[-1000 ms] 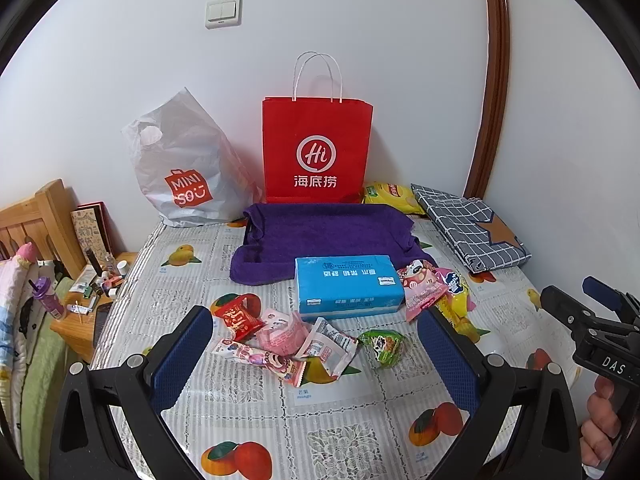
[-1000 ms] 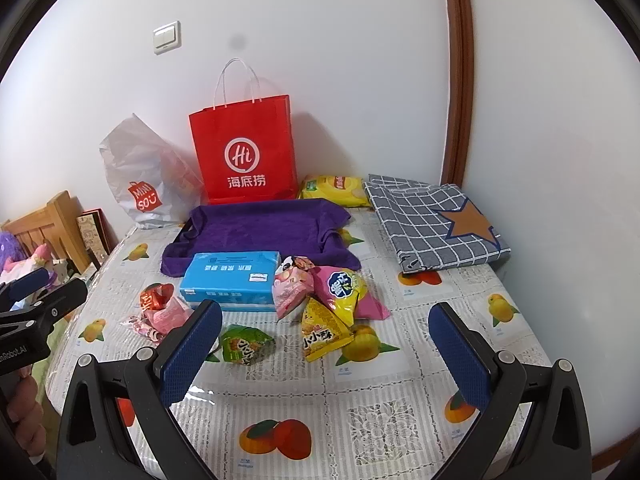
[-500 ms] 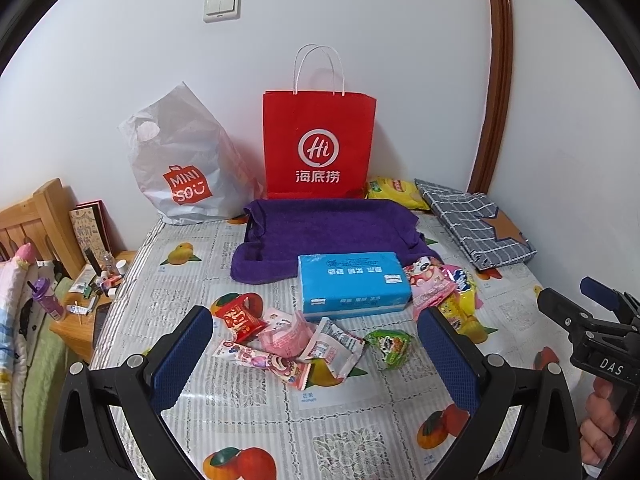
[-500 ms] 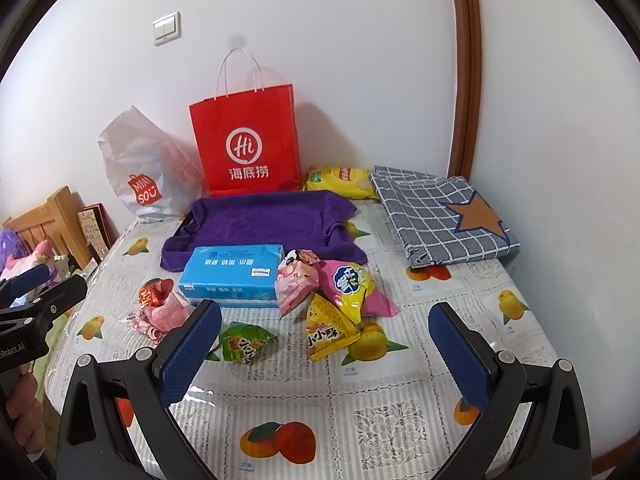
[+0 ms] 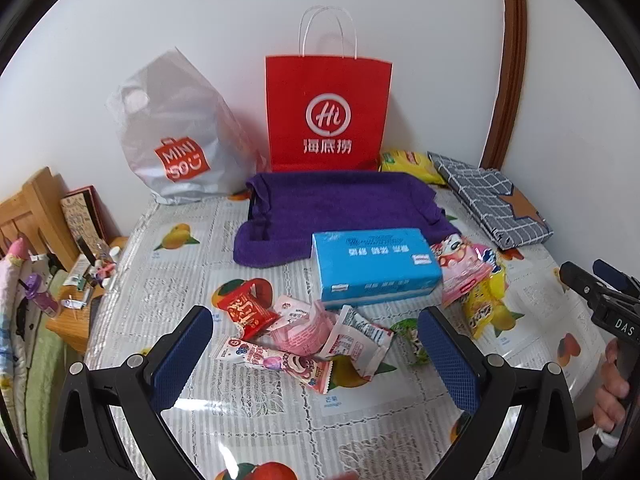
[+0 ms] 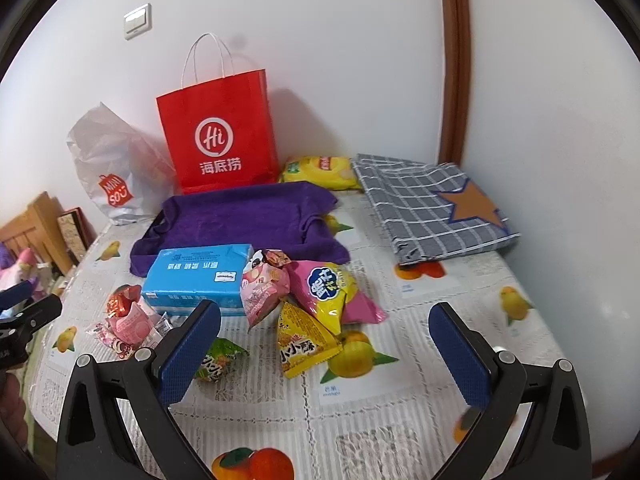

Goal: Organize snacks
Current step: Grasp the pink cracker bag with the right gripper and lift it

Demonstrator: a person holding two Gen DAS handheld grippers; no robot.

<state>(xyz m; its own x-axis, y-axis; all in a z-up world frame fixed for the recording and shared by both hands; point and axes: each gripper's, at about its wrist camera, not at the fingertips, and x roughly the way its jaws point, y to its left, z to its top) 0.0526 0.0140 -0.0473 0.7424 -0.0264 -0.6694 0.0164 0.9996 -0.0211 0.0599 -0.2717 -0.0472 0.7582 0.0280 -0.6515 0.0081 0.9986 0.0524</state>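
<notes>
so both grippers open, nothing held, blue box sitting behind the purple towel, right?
Not quite: the blue box sits in front of the purple towel, nearer the cameras, as the right wrist view shows. Left gripper and right gripper are open, nothing held.

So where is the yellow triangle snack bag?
In the right wrist view, the yellow triangle snack bag lies on the table between the open fingers of the right hand-held gripper, just in front of the pink chip bag.
</notes>
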